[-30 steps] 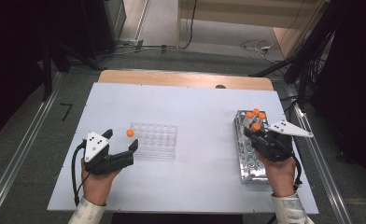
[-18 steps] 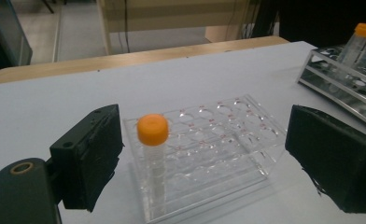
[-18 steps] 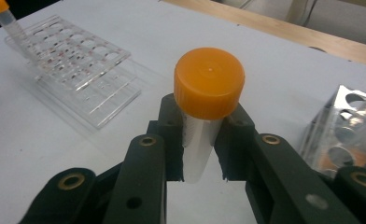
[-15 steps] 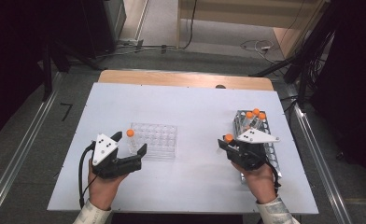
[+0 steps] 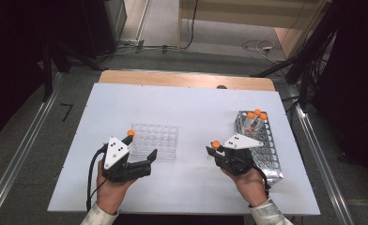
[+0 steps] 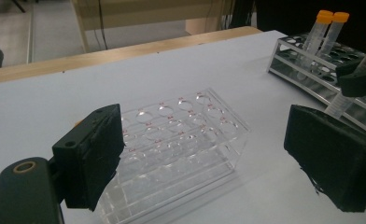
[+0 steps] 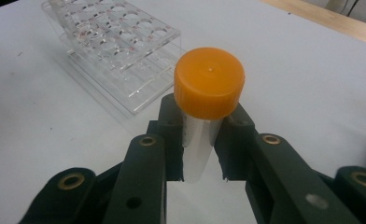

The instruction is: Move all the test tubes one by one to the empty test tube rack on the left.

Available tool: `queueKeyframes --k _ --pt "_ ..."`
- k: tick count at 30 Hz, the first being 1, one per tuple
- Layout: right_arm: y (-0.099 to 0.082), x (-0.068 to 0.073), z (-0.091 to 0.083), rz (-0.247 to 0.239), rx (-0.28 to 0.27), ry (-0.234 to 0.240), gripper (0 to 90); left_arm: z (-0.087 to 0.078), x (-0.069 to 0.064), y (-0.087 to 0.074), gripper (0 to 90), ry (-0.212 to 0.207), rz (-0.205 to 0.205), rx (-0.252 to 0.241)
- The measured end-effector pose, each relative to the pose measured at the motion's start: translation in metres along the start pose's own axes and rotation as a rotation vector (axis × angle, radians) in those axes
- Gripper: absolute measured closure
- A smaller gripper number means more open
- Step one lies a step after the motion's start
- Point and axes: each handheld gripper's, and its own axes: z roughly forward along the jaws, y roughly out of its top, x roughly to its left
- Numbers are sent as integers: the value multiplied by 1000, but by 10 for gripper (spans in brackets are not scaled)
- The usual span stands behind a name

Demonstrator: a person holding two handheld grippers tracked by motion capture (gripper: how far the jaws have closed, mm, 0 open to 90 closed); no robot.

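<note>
Two grippers work near a clear plastic rack (image 5: 154, 140) at mid-table. Nearest, the right gripper (image 7: 202, 140), to the rack's right, is clamped on a tube (image 7: 208, 93) with an orange cap. The left gripper (image 5: 134, 161), jaws apart and empty, sits at the rack's near left corner. Step in hand seems to be carrying the tube from the metal rack (image 5: 262, 145), farther right, to the clear one; next, lower it upright into a hole. An orange cap (image 5: 131, 133) at the clear rack's left end is hard to make out.
</note>
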Motion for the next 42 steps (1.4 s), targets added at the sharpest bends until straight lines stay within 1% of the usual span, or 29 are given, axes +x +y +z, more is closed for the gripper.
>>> queueKeyframes --k 2,3,8,18,20,23,27,28,31,36,38,39,41,42 --pt "0 2 2 -7 -2 6 718 0 -2 1 131 -6 6 1" --pt "0 2 2 -13 -2 12 718 0 -4 1 132 -11 1 1" --pt "0 6 4 -21 -1 18 718 2 -11 4 136 -28 4 3" --pt "1 11 5 -34 -4 36 718 10 -23 14 142 -60 15 -10" --pt "1 12 5 -37 -5 37 718 13 -25 16 143 -65 19 -8" --pt "1 13 6 -35 -1 35 718 19 -28 18 151 -89 25 -5" --pt "1 15 9 -50 1 31 718 29 -33 19 153 -104 30 7" --pt "1 15 10 -44 4 33 718 32 -35 19 153 -110 31 12" --pt "1 16 11 -49 3 34 718 37 -39 21 153 -123 41 16" --pt "1 20 14 -66 6 30 718 43 -47 22 158 -147 50 11" --pt "1 22 15 -68 9 37 718 45 -49 23 163 -156 52 14" --pt "1 23 16 -67 10 39 718 46 -52 23 168 -165 58 16" --pt "1 25 18 -80 10 44 718 49 -56 23 174 -181 67 21" --pt "1 26 19 -81 11 43 718 50 -58 23 181 -189 66 20"
